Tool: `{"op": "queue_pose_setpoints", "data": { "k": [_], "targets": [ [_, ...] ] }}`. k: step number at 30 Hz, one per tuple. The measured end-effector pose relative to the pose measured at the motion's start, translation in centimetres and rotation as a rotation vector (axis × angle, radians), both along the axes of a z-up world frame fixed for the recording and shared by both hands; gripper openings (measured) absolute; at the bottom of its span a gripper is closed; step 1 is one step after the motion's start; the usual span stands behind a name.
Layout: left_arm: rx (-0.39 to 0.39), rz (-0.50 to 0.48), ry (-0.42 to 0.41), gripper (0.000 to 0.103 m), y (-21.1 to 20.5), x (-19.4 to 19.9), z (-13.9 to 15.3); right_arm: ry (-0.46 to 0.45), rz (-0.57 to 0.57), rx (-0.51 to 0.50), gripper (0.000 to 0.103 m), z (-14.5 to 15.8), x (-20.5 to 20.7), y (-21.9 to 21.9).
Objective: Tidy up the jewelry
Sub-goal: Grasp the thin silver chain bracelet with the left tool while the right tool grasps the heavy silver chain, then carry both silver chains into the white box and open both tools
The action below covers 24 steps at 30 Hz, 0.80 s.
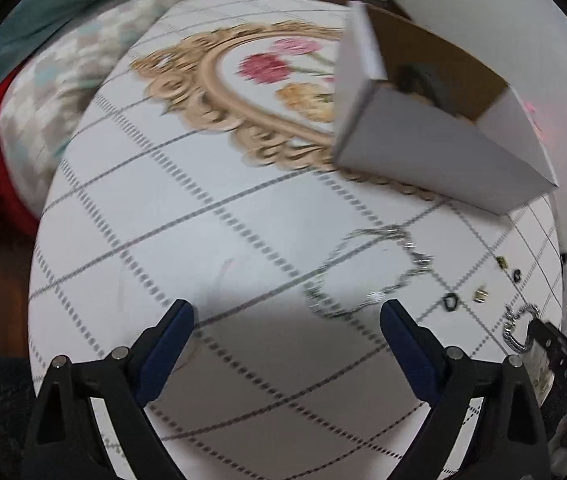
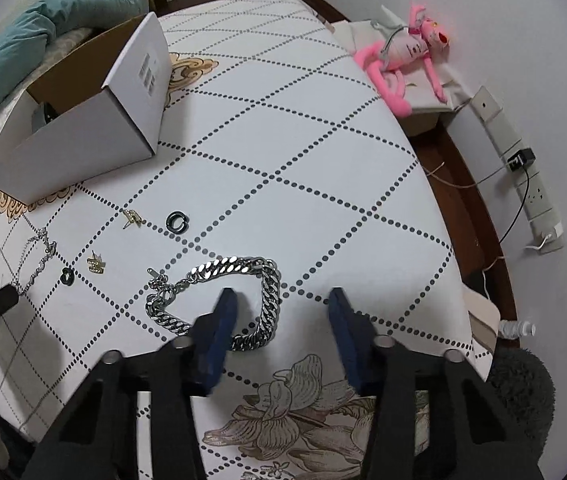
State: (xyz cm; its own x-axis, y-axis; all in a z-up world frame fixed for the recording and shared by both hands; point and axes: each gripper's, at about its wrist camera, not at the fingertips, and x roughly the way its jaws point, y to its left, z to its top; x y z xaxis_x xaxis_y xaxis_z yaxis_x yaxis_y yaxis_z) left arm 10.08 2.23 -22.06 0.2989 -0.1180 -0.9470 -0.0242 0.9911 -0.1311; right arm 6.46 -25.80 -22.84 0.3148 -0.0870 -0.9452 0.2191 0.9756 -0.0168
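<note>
While both grippers hover over the table: the jewelry lies loose on its top, outside the box.

Box: one white cardboard box (image 2: pixel 83 120) with a brown inside, open at the top, standing at the far left of the table (image 2: pixel 323 184); one dark object (image 2: pixel 45 114) shows inside, too dim to name.

Table covering: smooth white cloth with dotted grey diamond lines and printed flowers in a gold scroll frame.

Heavy chain: one chunky silver curb-link bracelet (image 2: pixel 243 280), shiny metal, lying in an open loop with a toggle bar at one end; its right side lies between the right gripper's fingers, the left finger (image 2: pixel 219 320) overlapping the loop.

Thin chain: one fine sparkling silver bracelet (image 2: pixel 37 264), in a loose loop near the left edge of the table, just ahead of the left gripper's tip.

Gold studs: two small gold earrings (image 2: pixel 133 218) (image 2: pixel 95 266), ridged, with posts.

Dark hoops: two small black ring-shaped pieces (image 2: pixel 176 222) (image 2: pixel 66 276), glossy.

Right gripper (image 2: pixel 279 308): jaws spread apart, holding nothing.

Left gripper (image 1: pixel 287 320): jaws wide apart, empty, low over bare cloth beside the thin chain; this view is blurred.

Soft toy: one pink plush figure (image 2: pixel 407 52) lies beyond the table's far right.
</note>
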Motion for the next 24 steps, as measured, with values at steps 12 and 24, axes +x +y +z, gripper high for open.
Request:
{"op": "queue_pose_setpoints", "data": {
  "k": [12,24],
  "targets": [
    [0.115,-0.355,-0.052,0.082,-7.8,-0.1,-0.2,-0.019,-0.019,0.076,0.009,0.2,-0.1,-1.5],
    [0.036,-0.311,-0.086,0.000,-7.1,0.5,0.5,-0.019,-0.030,0.158,0.008,0.3,-0.1,-1.9]
  ]
}}
